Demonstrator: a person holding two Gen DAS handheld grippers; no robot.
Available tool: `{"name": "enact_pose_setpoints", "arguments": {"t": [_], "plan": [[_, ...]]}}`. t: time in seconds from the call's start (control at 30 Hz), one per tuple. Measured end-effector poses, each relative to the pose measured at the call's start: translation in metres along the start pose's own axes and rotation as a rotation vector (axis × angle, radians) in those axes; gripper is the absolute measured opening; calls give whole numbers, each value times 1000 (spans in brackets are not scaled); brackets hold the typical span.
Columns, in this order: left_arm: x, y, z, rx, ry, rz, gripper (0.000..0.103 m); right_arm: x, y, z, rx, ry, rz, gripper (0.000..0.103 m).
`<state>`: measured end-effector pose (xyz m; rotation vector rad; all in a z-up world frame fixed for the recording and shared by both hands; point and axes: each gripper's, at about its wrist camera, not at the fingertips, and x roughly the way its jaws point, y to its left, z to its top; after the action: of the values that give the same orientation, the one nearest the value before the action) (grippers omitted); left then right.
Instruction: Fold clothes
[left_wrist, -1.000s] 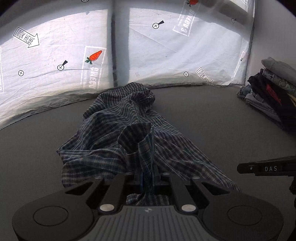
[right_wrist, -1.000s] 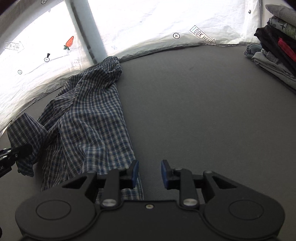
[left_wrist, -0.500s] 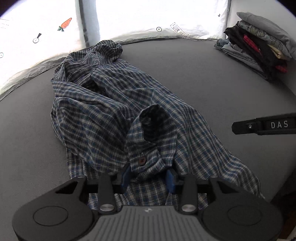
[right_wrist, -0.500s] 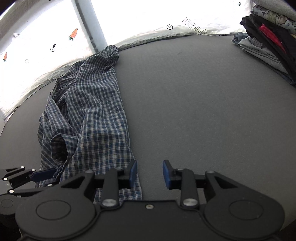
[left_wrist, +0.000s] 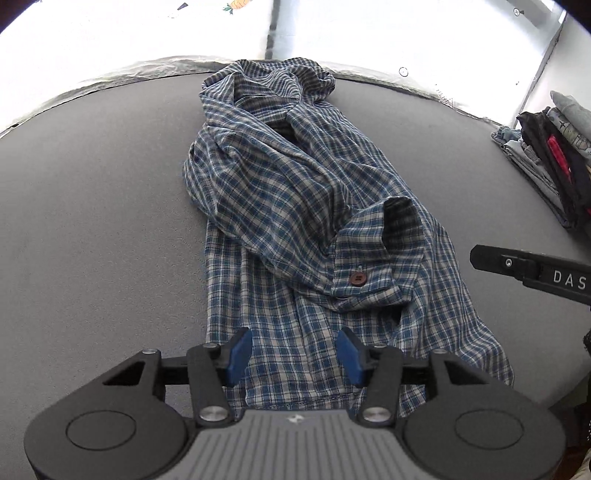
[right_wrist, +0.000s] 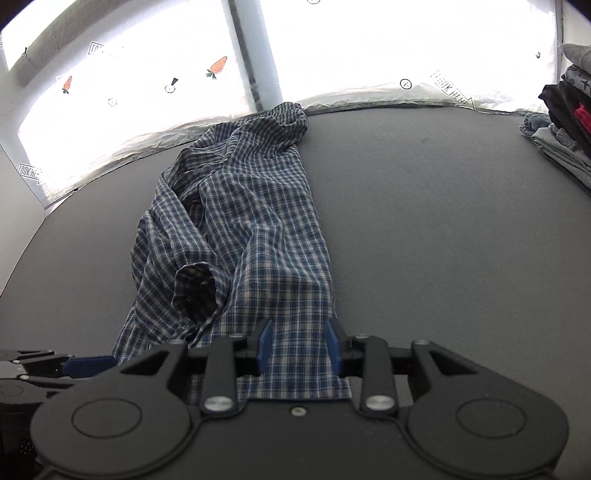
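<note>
Left gripper and right gripper both released over shirt hem.
Shirt crumpled on tabletop; clothes stack at 2 o'clock.

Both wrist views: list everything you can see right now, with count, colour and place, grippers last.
Plaid shirt: one, blue and white check, crumpled lengthwise down the middle of the table, cuff with a brown button on top near its near end.
Stack of folded clothes: one pile, grey, black, red and light blue, far right edge of the table.
Table: one, dark grey, under everything.
Backdrop sheet: white, printed with carrots and arrow labels, behind the table.
Left gripper: one, black with blue pads, open over the shirt's near hem.
Right gripper: one, black with blue pads, open over the shirt's near right edge.
</note>
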<state>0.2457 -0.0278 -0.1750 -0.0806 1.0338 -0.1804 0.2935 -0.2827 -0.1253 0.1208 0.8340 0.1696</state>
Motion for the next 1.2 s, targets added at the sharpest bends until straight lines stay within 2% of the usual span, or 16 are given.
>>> {"name": "enact_pose_setpoints", "arguments": {"t": [0.13, 0.23, 0.27, 0.4, 0.47, 0.5, 0.53, 0.57, 0.67, 0.77, 0.8, 0.87, 0.93, 1.0, 1.07, 1.2], "plan": [[-7, 19, -6, -65, -5, 30, 53, 11, 21, 16, -85, -16, 42, 35], [-13, 30, -11, -94, -10, 52, 53, 21, 34, 27, -103, -22, 99, 47], [-15, 34, -13, -104, -13, 59, 53, 26, 38, 30, -113, -18, 115, 48], [-21, 49, -17, -149, -19, 86, 54, 48, 52, 37, -136, 41, 156, 57], [-23, 57, -18, -175, -24, 98, 54, 61, 59, 38, -158, 85, 146, 52], [-24, 59, -18, -184, -26, 101, 54, 65, 61, 38, -162, 98, 149, 34], [-25, 62, -18, -194, -28, 103, 54, 66, 63, 38, -159, 104, 157, 7], [-25, 64, -18, -204, -29, 103, 54, 65, 62, 38, -146, 99, 173, 2], [-26, 66, -18, -223, -27, 92, 54, 39, 55, 42, -73, 3, 244, 2], [-20, 60, -15, -220, -18, 69, 54, 6, 37, 47, 77, -99, 292, 2], [-19, 57, -14, -211, -17, 60, 54, -5, 27, 44, 143, -136, 291, 2], [-15, 48, -13, -188, -9, 41, 54, -22, 9, 36, 212, -186, 221, 2], [-11, 39, -13, -162, 2, 23, 54, -25, -9, 25, 253, -170, 120, 2], [-7, 30, -16, -133, 18, 8, 54, -20, -26, 11, 320, -118, 63, 2], [-6, 20, -20, -100, 33, 0, 54, -13, -41, -11, 394, -47, 34, 2], [-6, 9, -28, -55, 54, -5, 54, -4, -46, -43, 439, 77, 34, 2]]}}
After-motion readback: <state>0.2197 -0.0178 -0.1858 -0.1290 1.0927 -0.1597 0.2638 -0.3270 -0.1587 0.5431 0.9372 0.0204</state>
